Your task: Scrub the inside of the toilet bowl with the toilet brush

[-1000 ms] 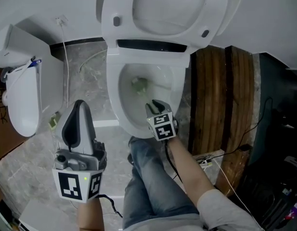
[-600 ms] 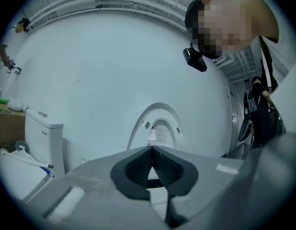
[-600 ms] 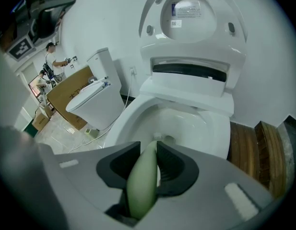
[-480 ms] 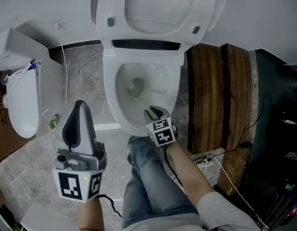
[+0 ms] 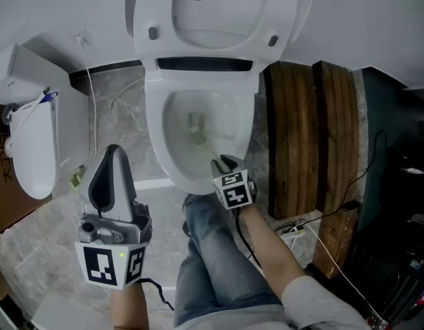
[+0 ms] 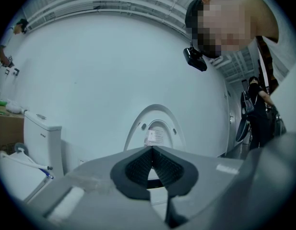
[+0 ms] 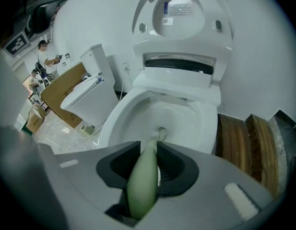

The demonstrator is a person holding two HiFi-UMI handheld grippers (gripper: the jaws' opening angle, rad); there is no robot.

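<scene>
right tool clamps the pale green plastic toilet brush. its head has shifted from left wall to centre of the white ceramic toilet bowl, so scrubbing is progressing. left tool is closed, empty and idle.

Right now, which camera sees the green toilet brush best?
The right gripper view: the toilet brush runs from the right tool down into the bowl. The head view shows it small and far. The left gripper view shows none of it.
</scene>
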